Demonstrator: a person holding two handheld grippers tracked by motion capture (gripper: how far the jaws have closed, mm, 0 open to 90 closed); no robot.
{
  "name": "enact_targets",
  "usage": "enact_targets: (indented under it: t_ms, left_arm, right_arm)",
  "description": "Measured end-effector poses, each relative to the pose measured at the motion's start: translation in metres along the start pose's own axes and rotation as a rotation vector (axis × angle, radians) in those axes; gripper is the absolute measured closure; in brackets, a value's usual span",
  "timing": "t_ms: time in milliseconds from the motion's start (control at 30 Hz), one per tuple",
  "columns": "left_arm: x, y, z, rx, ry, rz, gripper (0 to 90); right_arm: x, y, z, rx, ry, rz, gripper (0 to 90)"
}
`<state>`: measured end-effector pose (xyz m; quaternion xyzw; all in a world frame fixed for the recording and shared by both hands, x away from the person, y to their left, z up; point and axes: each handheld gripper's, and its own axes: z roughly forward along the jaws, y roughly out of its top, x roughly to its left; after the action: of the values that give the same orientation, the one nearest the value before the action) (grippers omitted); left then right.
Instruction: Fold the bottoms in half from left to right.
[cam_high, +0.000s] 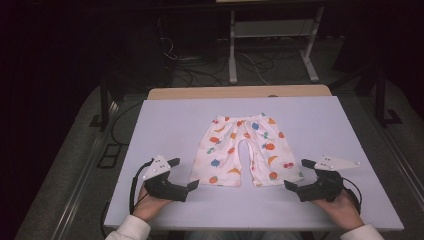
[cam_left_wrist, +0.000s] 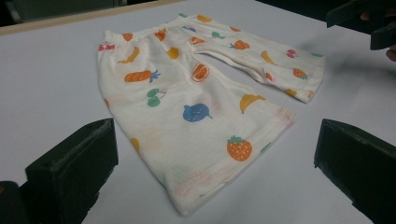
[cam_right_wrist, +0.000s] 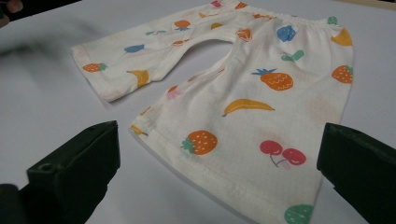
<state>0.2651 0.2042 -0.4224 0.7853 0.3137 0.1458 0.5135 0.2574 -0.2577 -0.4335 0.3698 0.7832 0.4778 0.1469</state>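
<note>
A small pair of white shorts (cam_high: 243, 150) with a fruit print lies flat on the white table (cam_high: 165, 125), waistband far, leg hems toward me. My left gripper (cam_high: 183, 173) rests on the table just left of the left leg hem, open, nothing between its jaws. My right gripper (cam_high: 299, 174) sits just right of the right leg hem, open too and holding nothing. In the left gripper view the shorts (cam_left_wrist: 187, 98) spread out ahead of the wide jaws, not touching them. The right gripper view has the near leg of the shorts (cam_right_wrist: 243, 116) lying between and beyond its jaws.
The table has a wooden strip (cam_high: 240, 92) along its far edge. Beyond it stand a metal frame (cam_high: 272, 45) and loose cables (cam_high: 200, 70) on a dark floor. The other gripper (cam_left_wrist: 369, 23) appears at the top right of the left gripper view.
</note>
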Motion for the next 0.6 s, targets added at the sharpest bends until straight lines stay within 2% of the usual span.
enact_targets:
  t_ms: [600]
  left_arm:
    - [-0.0009,0.0002,0.0001,0.001,-0.002,0.002,0.0]
  right_arm:
    - [0.0026,0.0041,0.0022,0.001,0.001,-0.007,0.0]
